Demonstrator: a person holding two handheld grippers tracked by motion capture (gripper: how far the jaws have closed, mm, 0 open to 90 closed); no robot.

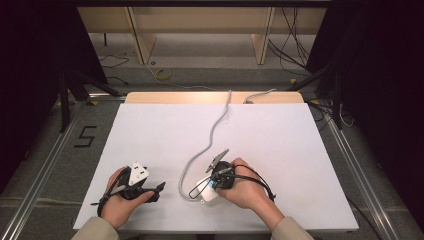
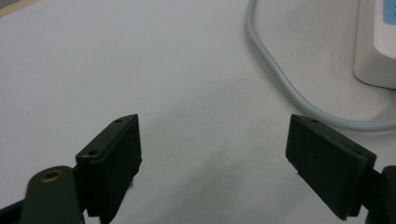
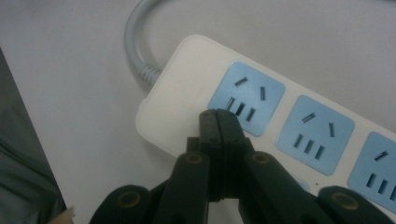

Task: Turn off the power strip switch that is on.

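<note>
Two grippers rest low over the white table, and the work in hand centres on the white power strip at about 6 o'clock on the tabletop, just under the person's right hand. The right gripper has its jaws pressed fully together with nothing between them, and their joined tips sit over the end of the strip, right at the lower edge of the first blue socket; whether they touch the plastic I cannot tell. The strip's grey cable loops away from that end and runs toward 12 o'clock, off the far edge. The left gripper waits at about 7 o'clock with its jaws spread wide and empty, pointed toward the cable's bend and the strip's corner. I judge this to be the step of pressing or steadying the strip's end with closed tips. Next, the left jaws would need to close in around the strip or cable without dragging it.
</note>
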